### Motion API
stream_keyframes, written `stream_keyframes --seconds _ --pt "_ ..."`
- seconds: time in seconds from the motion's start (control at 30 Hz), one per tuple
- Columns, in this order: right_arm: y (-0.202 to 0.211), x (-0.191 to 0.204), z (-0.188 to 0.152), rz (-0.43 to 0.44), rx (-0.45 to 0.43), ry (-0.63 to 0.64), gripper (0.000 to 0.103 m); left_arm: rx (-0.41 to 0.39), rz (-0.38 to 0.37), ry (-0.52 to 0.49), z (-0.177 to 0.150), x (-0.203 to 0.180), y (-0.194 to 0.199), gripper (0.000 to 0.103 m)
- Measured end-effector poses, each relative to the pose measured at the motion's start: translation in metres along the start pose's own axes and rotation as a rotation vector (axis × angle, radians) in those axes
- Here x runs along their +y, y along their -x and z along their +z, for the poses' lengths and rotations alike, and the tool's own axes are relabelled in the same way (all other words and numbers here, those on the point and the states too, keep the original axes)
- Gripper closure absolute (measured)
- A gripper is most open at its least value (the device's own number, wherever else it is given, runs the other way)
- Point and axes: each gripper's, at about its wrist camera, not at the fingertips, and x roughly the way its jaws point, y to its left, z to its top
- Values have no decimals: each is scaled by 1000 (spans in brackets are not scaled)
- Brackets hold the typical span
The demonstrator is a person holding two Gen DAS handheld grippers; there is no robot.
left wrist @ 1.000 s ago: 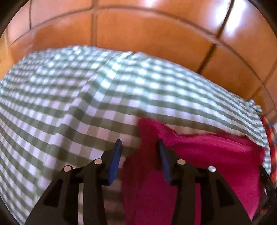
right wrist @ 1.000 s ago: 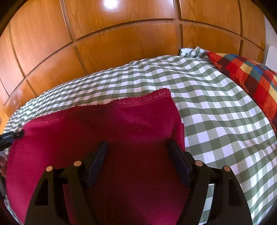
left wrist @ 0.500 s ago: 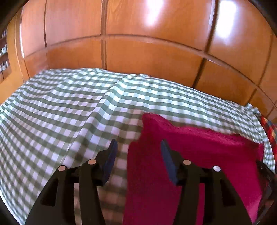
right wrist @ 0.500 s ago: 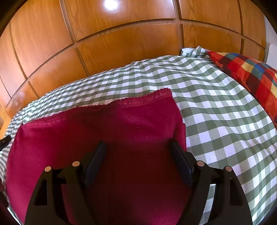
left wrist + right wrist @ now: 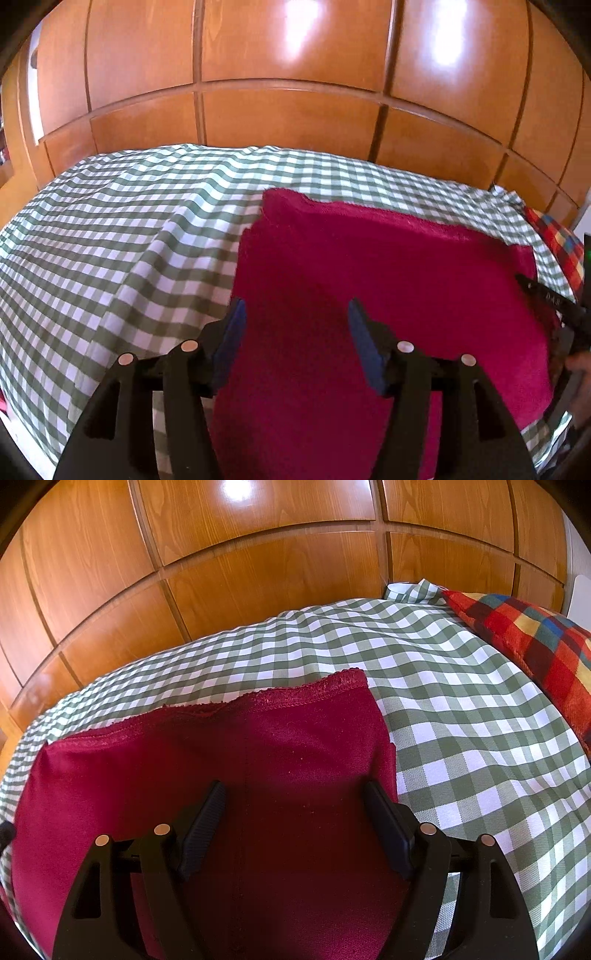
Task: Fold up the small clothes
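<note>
Left gripper (image 5: 293, 314): your jaws are opening, blue pads apart, nothing pinched, angled downward.
Right gripper (image 5: 293, 797): your jaws stand wide, gripping nothing, angled downward.

matt crimson knit garment (image 5: 258, 775), glossy wood panelling (image 5: 258, 572)

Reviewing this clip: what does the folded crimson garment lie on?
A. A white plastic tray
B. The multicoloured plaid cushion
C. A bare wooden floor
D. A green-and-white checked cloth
D: the crimson garment lies flat on the green-and-white checked cloth; the plaid cushion sits apart at the right.
</note>
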Motion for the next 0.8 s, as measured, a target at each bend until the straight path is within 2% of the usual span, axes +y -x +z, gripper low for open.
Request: stream_keyframes --seconds 0.23,0.4,0.53,0.7,0.77,0.8 --pt "0 1 3 -9 18 6 27 10 -5 -7 -8 -4 3 45" --pt "4 1 15 -2 87 22 26 14 -2 -13 -10 -3 3 44" --pt "16 -12 23 52 100 -29 26 21 6 -22 -14 -4 2 43" --pt "-2 -31 17 73 133 -93 26 33 9 -31 -18 -6 -4 42" --pt "-5 -32 16 60 145 -101 16 40 11 -37 -20 -6 -7 41" --pt "-11 -38 14 77 195 -146 16 40 15 -41 -21 -7 -8 41"
